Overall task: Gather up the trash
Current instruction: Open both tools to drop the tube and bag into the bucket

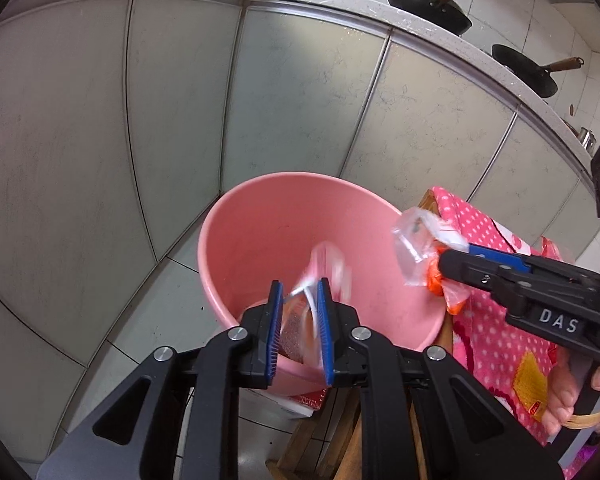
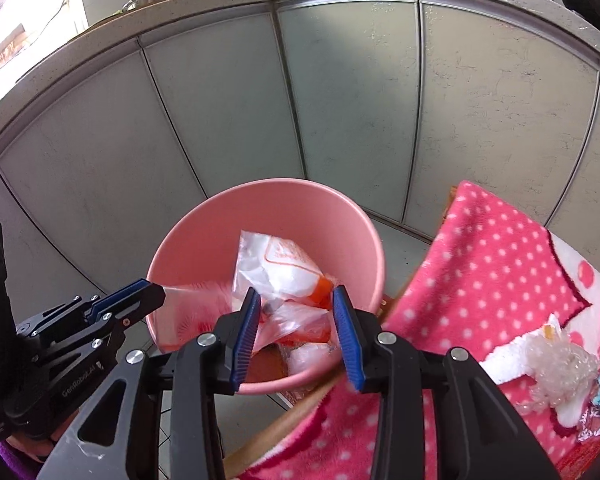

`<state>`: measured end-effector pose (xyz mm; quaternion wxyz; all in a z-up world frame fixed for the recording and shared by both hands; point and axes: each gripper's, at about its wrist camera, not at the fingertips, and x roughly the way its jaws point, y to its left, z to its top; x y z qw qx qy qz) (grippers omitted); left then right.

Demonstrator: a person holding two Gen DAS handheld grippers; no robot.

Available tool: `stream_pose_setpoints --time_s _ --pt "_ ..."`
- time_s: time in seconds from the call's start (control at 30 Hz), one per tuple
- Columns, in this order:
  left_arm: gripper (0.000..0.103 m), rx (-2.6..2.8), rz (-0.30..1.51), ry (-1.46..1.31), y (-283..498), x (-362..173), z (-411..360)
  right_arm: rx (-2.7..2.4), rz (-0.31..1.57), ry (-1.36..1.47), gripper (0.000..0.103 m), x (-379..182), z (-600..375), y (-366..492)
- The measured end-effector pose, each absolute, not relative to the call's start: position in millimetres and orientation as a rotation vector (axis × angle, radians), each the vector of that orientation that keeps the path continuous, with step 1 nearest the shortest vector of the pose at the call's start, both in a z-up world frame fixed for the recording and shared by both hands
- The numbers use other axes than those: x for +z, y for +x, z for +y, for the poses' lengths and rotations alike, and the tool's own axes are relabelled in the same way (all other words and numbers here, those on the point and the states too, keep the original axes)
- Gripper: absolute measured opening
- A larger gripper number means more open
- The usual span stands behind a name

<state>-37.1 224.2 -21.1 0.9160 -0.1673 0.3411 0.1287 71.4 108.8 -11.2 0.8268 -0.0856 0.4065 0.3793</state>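
Below, two grippers meet over a pink bucket (image 2: 364,216) on the floor by grey cabinet doors (image 1: 300,100). Left gripper (image 1: 300,292), jaws narrow, pinches a blurred wrapper (image 1: 324,264) above the bucket. Right gripper (image 2: 296,300), jaws partly apart, has an orange-and-clear bag (image 2: 284,264) between them, possibly slipping loose. More wrappers (image 2: 560,372) lie right, on a pink dotted blanket (image 2: 480,260).

Both tools are black plastic with ribbed blue pads and silver screws: the left tool (image 1: 298,320) reads "GenRobot.AI", the right tool (image 2: 296,334) "DAS". A purple sleeve (image 2: 4,454) shows at seven o'clock.
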Motion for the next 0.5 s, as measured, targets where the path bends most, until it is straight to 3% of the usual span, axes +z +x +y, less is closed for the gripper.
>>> stream_pose_setpoints --time_s 0.5 --pt "0.021 0.236 0.708 -0.366 -32 -17 221 0.786 0.852 -0.173 0.041 -9 85 66"
